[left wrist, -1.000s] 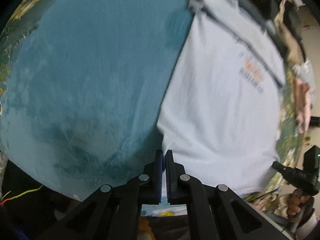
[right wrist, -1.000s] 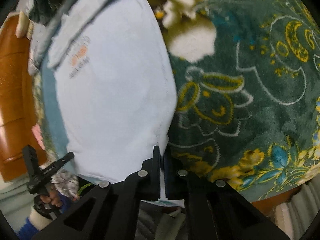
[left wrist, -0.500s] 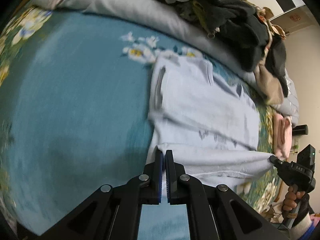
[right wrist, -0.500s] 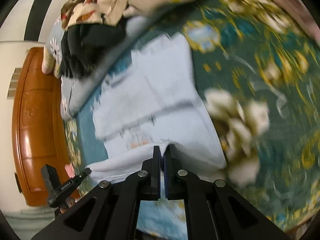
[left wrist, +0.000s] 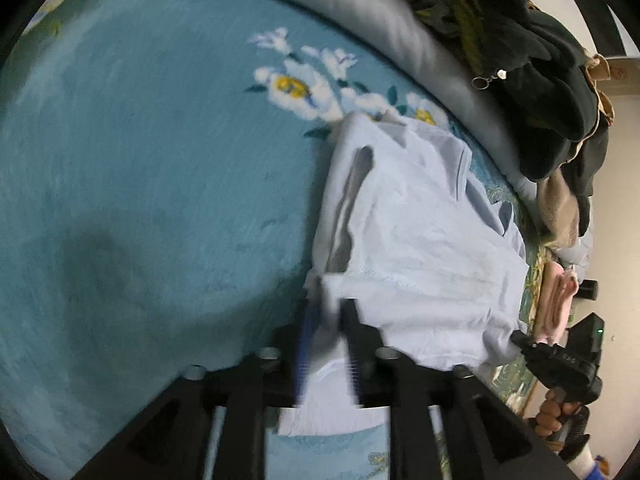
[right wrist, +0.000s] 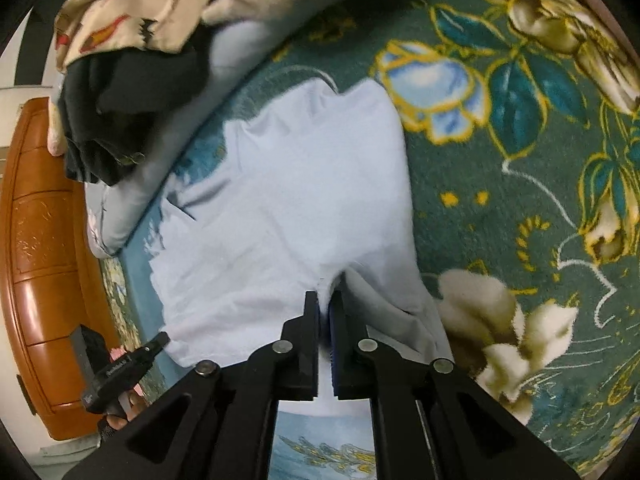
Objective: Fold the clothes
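A pale blue shirt (left wrist: 420,240) lies on the bed, its lower half folded up over its upper half. The same shirt (right wrist: 288,208) fills the middle of the right wrist view. My left gripper (left wrist: 330,312) is at the shirt's near left corner. Its fingers stand apart and blurred, with loose cloth lying between them. My right gripper (right wrist: 325,300) is shut on the shirt's hem at the near right corner. Each gripper also shows in the other's view: the right gripper (left wrist: 518,336) in a hand, and the left gripper (right wrist: 160,338).
The shirt rests on a teal blanket (left wrist: 140,160) that turns into a dark green floral blanket (right wrist: 520,200). Behind it are a grey quilt (left wrist: 380,28) and a pile of dark clothes (left wrist: 520,60). A folded pink garment (left wrist: 556,300) and a wooden headboard (right wrist: 40,260) stand at the side.
Both grippers carried the shirt's bottom hem up and forward over the collar end and down onto the bed. The left fingers, shut before, have now parted.
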`<state>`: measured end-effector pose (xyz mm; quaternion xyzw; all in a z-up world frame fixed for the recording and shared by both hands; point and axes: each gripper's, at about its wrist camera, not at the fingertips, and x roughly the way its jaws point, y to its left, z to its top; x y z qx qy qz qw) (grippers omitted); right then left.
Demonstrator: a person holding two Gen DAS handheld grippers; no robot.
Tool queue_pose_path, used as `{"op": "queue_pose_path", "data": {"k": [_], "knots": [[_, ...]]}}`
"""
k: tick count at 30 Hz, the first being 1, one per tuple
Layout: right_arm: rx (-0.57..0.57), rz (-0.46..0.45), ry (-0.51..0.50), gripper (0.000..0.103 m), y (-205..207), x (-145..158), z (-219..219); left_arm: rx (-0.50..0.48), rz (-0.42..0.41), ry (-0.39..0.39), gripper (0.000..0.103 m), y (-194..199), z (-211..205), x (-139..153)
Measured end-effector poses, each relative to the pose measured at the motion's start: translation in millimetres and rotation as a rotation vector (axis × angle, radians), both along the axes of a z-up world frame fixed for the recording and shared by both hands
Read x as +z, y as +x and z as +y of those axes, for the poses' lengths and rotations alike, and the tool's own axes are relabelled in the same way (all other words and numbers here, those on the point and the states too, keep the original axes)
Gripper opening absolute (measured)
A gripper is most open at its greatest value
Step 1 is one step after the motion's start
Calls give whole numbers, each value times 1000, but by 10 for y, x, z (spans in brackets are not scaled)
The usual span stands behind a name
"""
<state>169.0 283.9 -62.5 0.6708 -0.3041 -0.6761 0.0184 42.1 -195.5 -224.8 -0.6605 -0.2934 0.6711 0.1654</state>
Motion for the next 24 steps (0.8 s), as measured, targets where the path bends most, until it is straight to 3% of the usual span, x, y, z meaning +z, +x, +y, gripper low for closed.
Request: {"op": "queue_pose_path", "data": {"k": [1,4,11,17,19,24], "knots": [[2,-9,1,9,-3,-30,1,-1,-5,7,38,23,-17,-17],[8,-36,5,26,-14,-121,5,-3,-12,36,43,90,-53,-46],[48,14,-11,44,119,63,14,-16,-15,49,46,164,-24,-83],[164,-15,74,45,136,1,-108,-100,9,-9,42,192,147,-42],[171,-17,97,45,105,-44,-117,-127,21,-37,29,197,187,-34],[200,-31,115,43,69,-130,-155,-144,46,-79,18,243,219,31]]}}
